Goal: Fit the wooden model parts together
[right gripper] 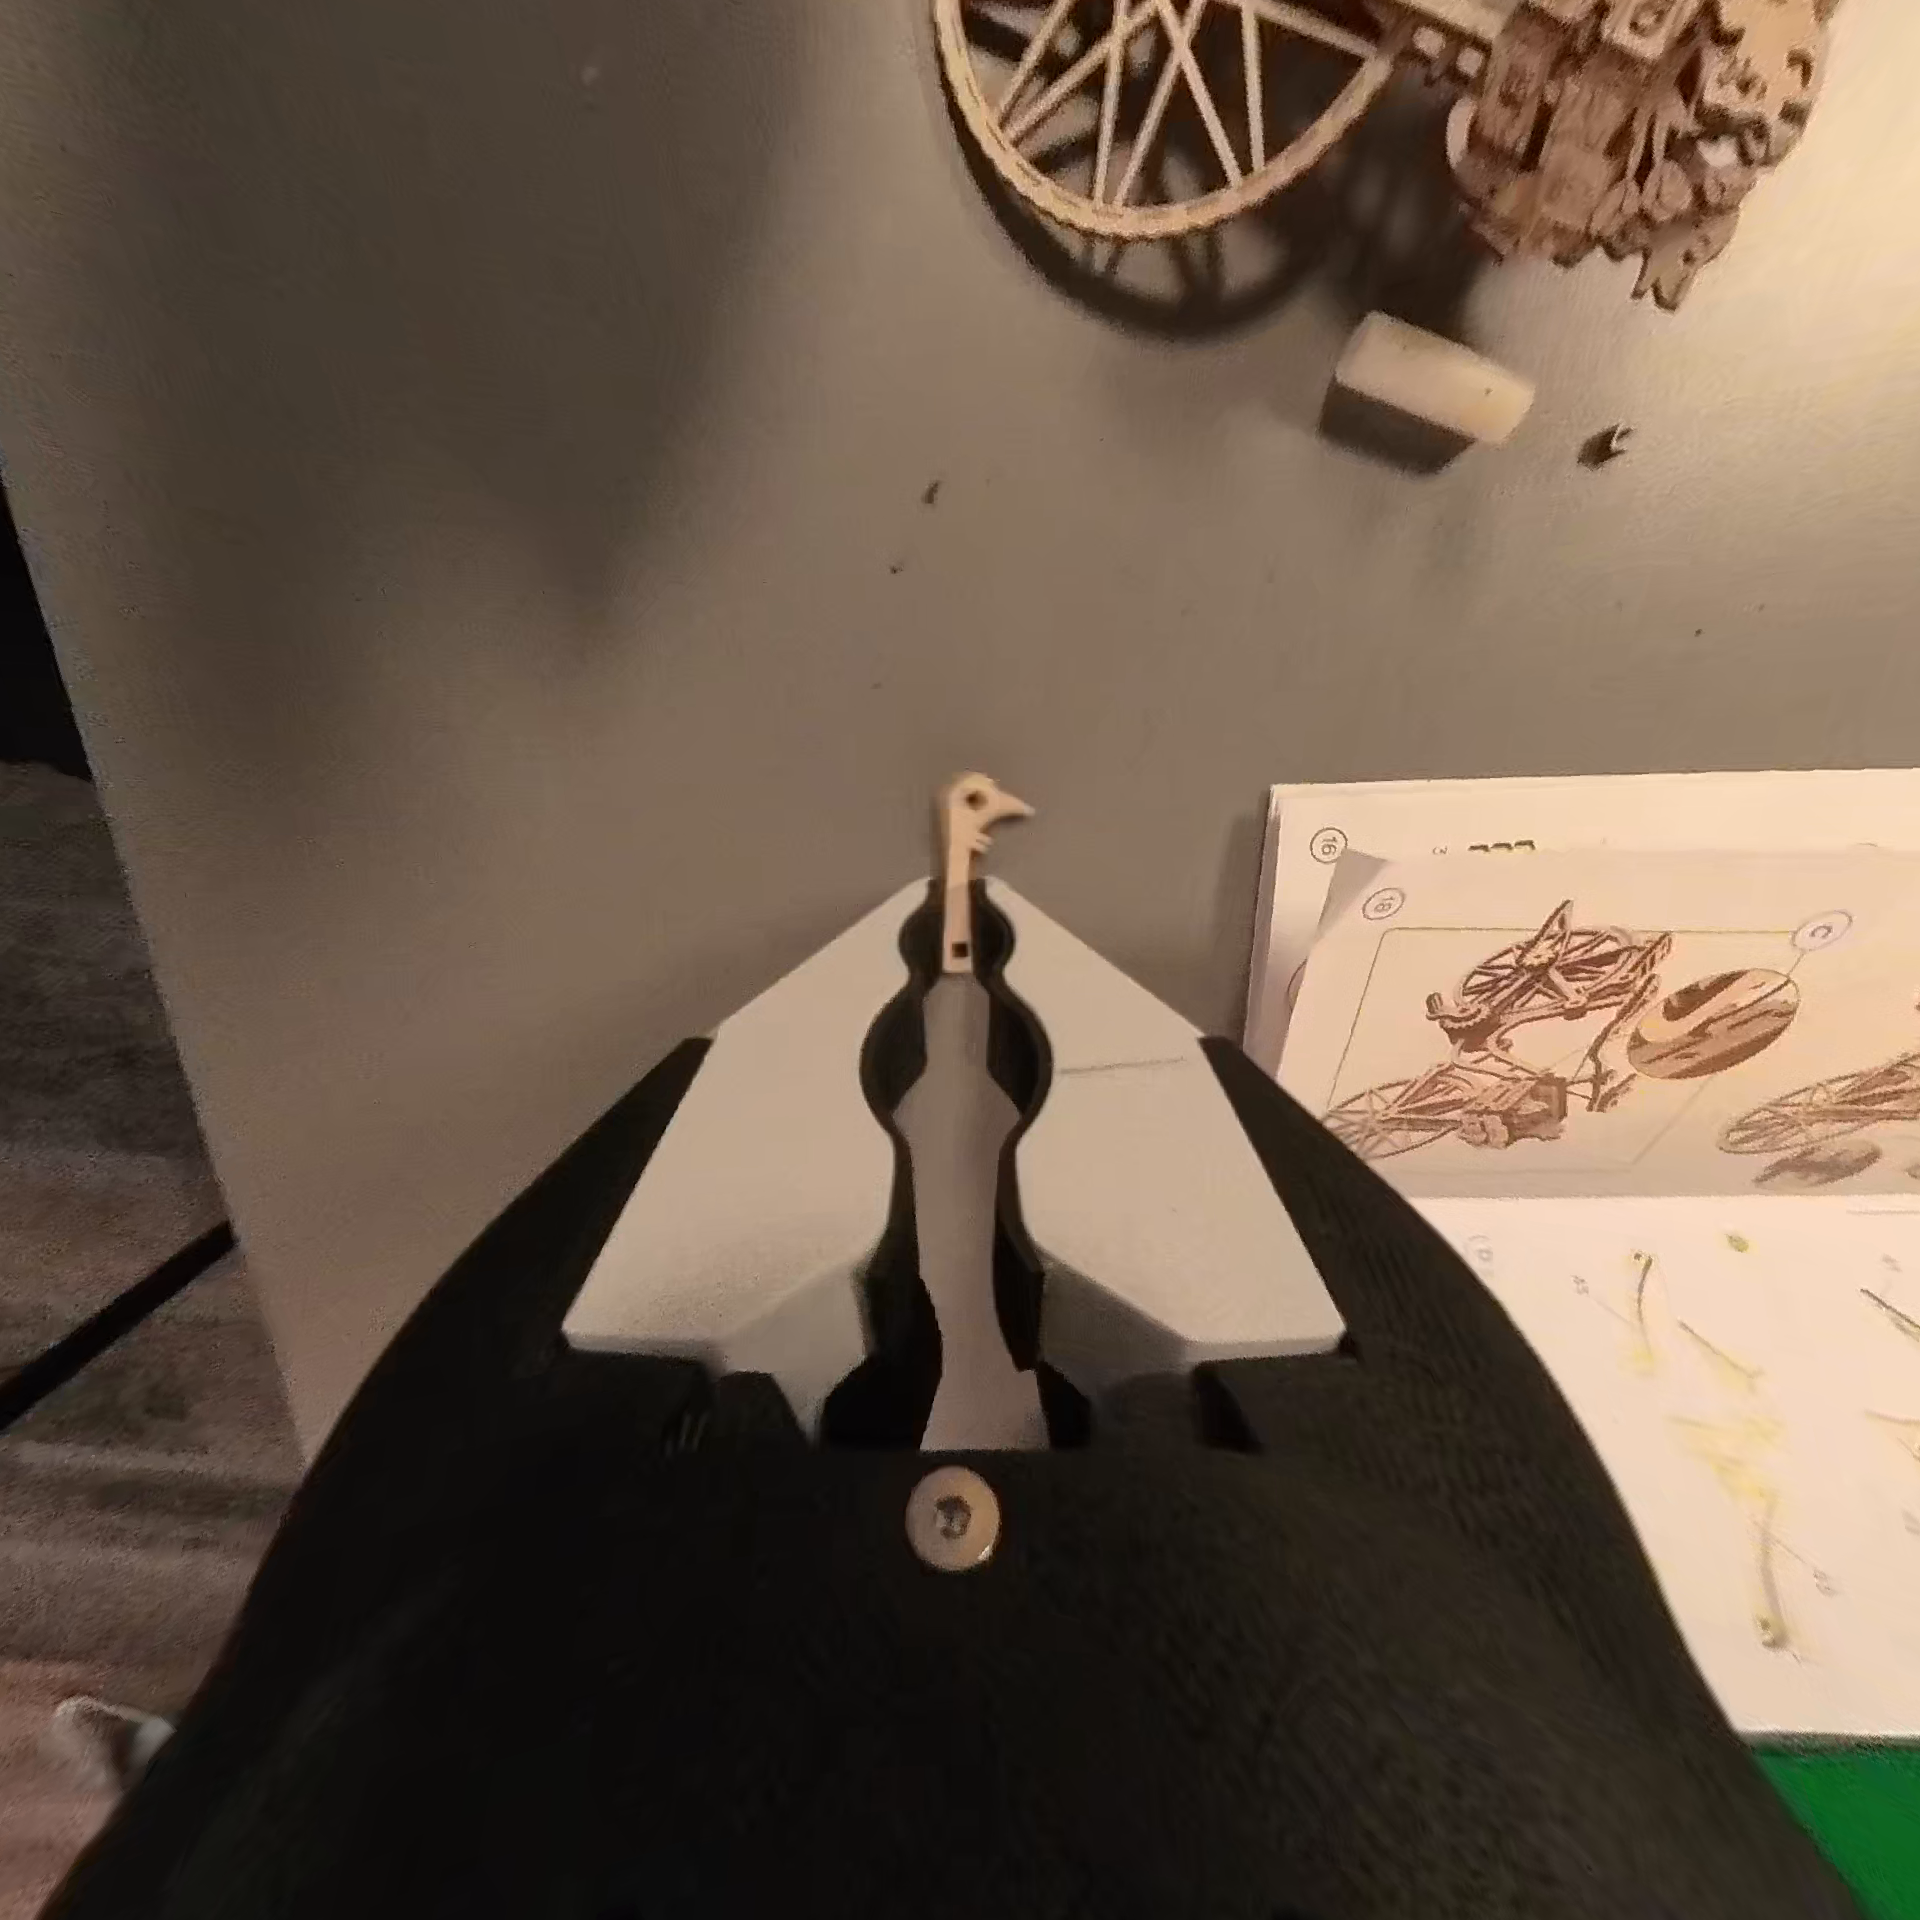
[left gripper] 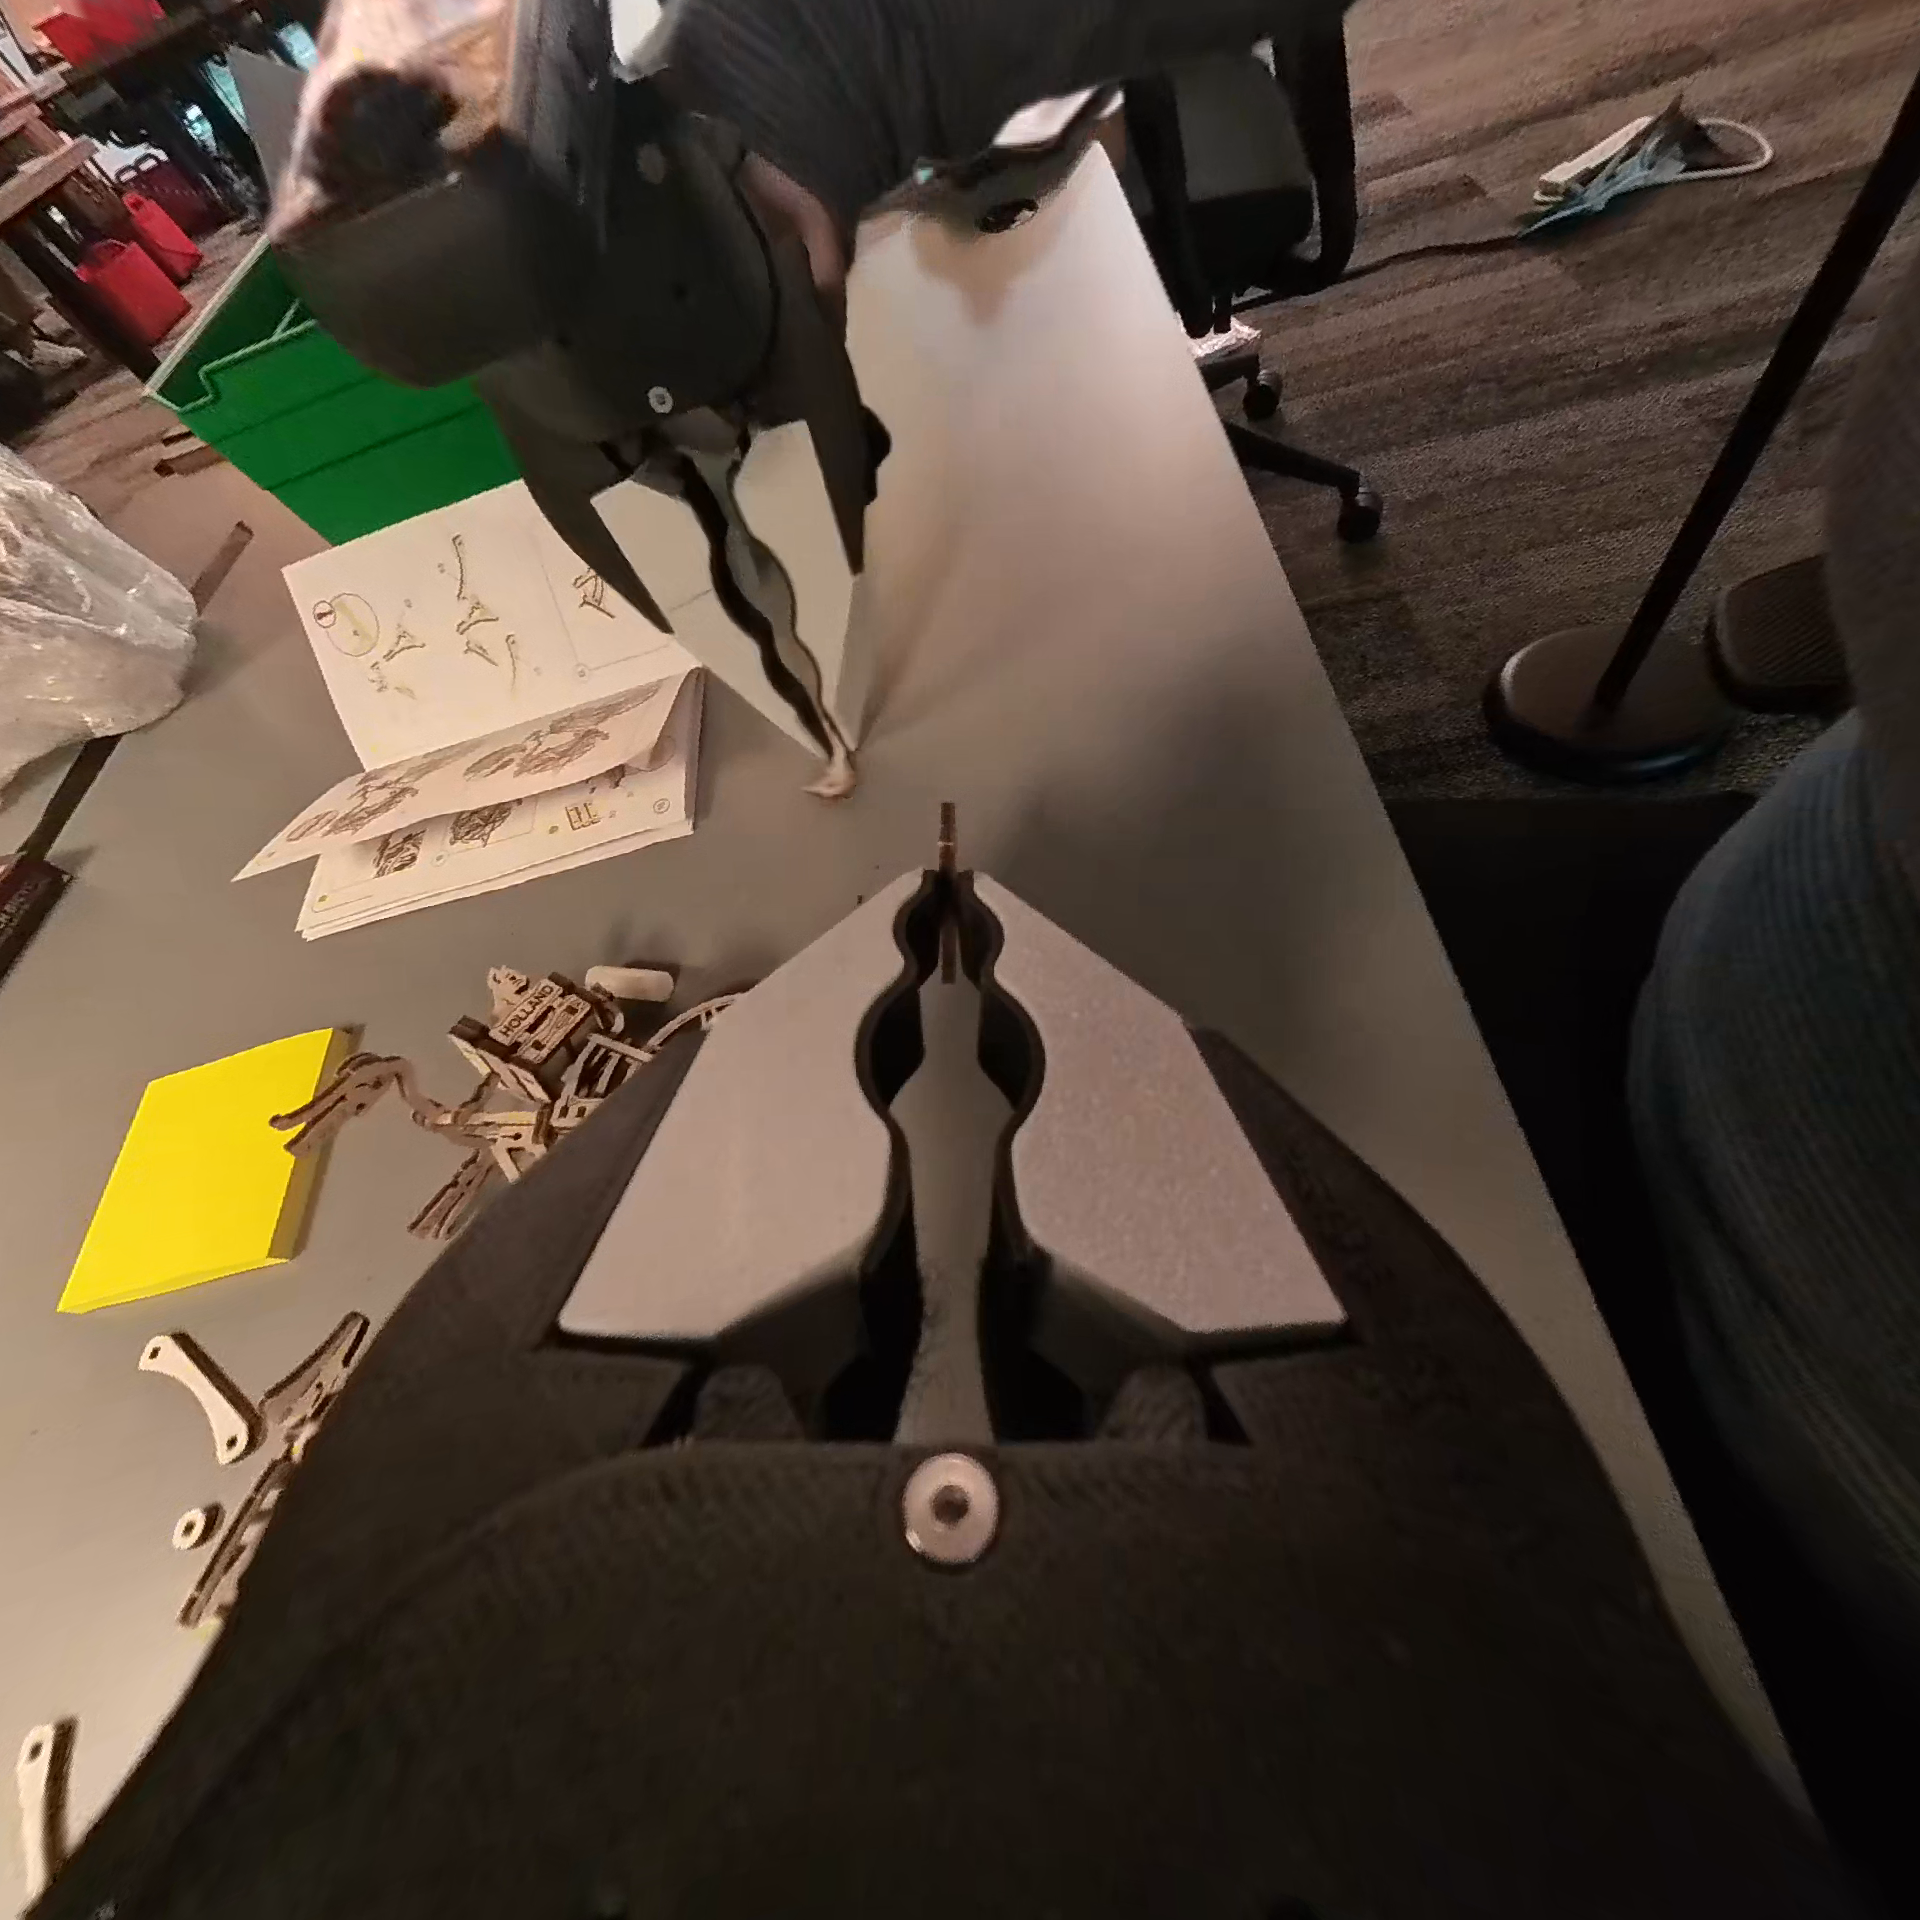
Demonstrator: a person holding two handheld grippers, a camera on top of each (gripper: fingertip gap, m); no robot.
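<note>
My left gripper (left gripper: pixel 945 885) is shut on a thin wooden part (left gripper: pixel 945 831), seen edge-on and poking out past the tips above the grey table (left gripper: pixel 1039 520). My right gripper (right gripper: pixel 961 896) is shut on a small pale hook-shaped wooden part (right gripper: pixel 975 826), held over the table. In the left wrist view the right gripper (left gripper: pixel 840 750) points down just ahead of my left tips, its pale part (left gripper: pixel 831 777) close to the tabletop. The wooden model with a spoked wheel (right gripper: pixel 1164 114) lies farther along the table. It also shows in the left wrist view (left gripper: pixel 530 1049).
An open instruction booklet (left gripper: pixel 488 707) (right gripper: pixel 1610 1039), a yellow pad (left gripper: pixel 197 1164), loose wooden parts (left gripper: pixel 249 1392), a small white block (right gripper: pixel 1423 390), a green bin (left gripper: pixel 312 416) and a plastic bag (left gripper: pixel 73 623) are on or by the table. An office chair (left gripper: pixel 1247 208) and a lamp base (left gripper: pixel 1600 696) stand off its right edge. Some 15 cm of space lies between my two pairs of fingers. The right tips stand about 10 cm off the small white block (right gripper: pixel 1423 390). It turns up in the left wrist view (left gripper: pixel 642 979) as well.
</note>
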